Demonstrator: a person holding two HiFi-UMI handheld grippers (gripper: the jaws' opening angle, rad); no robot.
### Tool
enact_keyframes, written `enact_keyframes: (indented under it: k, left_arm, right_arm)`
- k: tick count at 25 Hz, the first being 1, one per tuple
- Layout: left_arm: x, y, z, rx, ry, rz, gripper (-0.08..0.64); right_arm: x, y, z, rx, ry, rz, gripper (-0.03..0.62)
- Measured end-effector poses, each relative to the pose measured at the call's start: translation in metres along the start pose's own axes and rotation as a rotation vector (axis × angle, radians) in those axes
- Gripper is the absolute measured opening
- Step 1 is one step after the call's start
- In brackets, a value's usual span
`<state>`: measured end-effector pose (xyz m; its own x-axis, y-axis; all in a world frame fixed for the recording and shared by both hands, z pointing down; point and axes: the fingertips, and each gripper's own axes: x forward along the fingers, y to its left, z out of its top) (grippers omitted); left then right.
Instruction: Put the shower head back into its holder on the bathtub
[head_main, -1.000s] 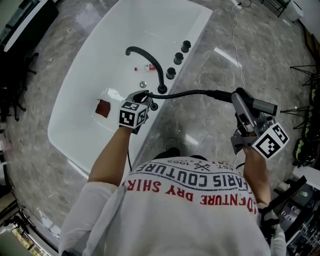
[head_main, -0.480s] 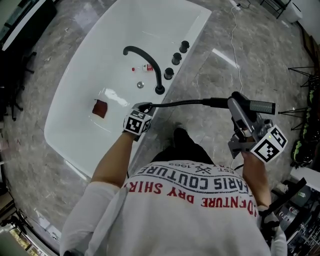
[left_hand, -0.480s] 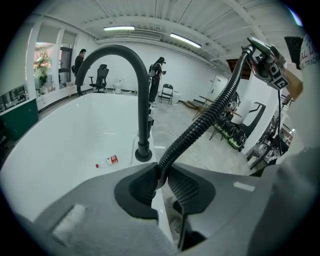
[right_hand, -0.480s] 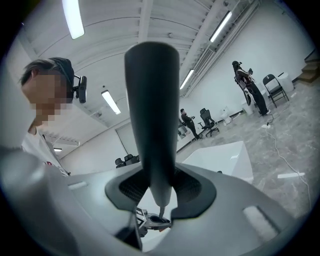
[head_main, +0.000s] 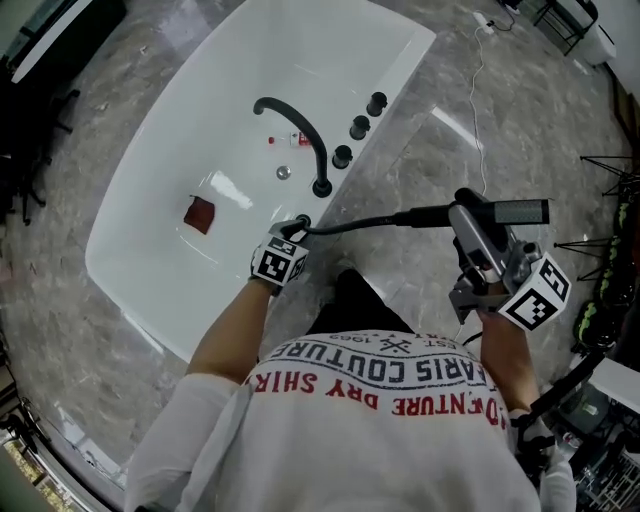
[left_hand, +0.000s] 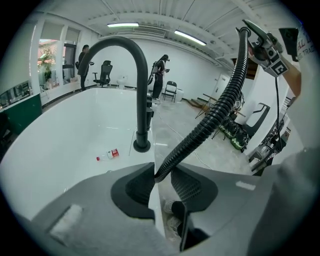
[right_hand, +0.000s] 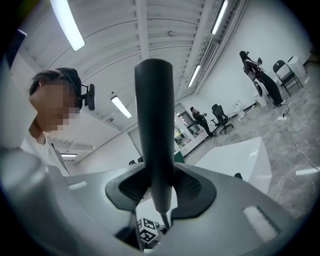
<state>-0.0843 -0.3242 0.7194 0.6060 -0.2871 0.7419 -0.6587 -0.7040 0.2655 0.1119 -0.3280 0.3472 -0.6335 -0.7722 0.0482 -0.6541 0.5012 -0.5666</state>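
Note:
The black shower head (head_main: 520, 211) lies level over the floor to the right of the white bathtub (head_main: 150, 230). My right gripper (head_main: 470, 218) is shut on its handle (right_hand: 154, 125), with both pads pressed against it. Its ribbed black hose (head_main: 370, 221) runs left to a black socket (head_main: 303, 222) on the tub rim. My left gripper (head_main: 294, 236) sits at that socket. Its jaws have just been opening, and the hose (left_hand: 215, 112) passes loosely between them (left_hand: 161, 182) over the rim edge.
A curved black faucet (head_main: 300, 125) and three black knobs (head_main: 359, 127) stand on the rim beyond the socket. A small bottle (head_main: 290, 139), a drain (head_main: 284, 173) and a red thing (head_main: 201, 214) lie in the tub. Grey marble floor (head_main: 430, 150) and a cable (head_main: 478, 90) are on the right.
My left gripper has slid down the hose to the tub rim and its jaws have parted. The hose hangs lower. The right gripper with the shower head has shifted only slightly.

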Motion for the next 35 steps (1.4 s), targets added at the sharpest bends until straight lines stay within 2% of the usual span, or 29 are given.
enact_keyframes:
  k: [4, 8, 12, 15, 19, 23, 27, 35]
  left_arm:
    - [-0.007, 0.004, -0.014, -0.058, 0.004, 0.028, 0.118]
    - [-0.018, 0.014, -0.025, -0.128, -0.007, 0.060, 0.120]
    - [-0.038, 0.029, -0.020, -0.186, -0.082, 0.085, 0.117]
    - [-0.058, 0.029, -0.009, -0.227, -0.135, 0.082, 0.081]
    - [-0.089, 0.015, 0.022, -0.241, -0.215, 0.075, 0.006]
    - [-0.116, 0.005, 0.056, -0.273, -0.295, 0.061, 0.006]
    - [-0.141, -0.003, 0.081, -0.275, -0.371, 0.039, 0.005]
    - [-0.177, -0.015, 0.095, -0.246, -0.415, 0.032, 0.005]
  right_arm:
    - [0.020, 0.002, -0.005, 0.022, 0.018, 0.053, 0.132]
    - [0.040, 0.009, -0.006, -0.015, 0.052, 0.094, 0.132]
    - [0.068, 0.012, -0.027, -0.030, 0.104, 0.125, 0.132]
    - [0.083, 0.012, -0.043, -0.061, 0.146, 0.129, 0.132]
    - [0.094, 0.017, -0.052, -0.076, 0.193, 0.157, 0.132]
    - [0.103, 0.018, -0.063, -0.131, 0.230, 0.173, 0.132]
    - [0.118, 0.015, -0.089, -0.233, 0.292, 0.177, 0.132]
    - [0.139, 0.012, -0.145, -0.325, 0.397, 0.196, 0.132]
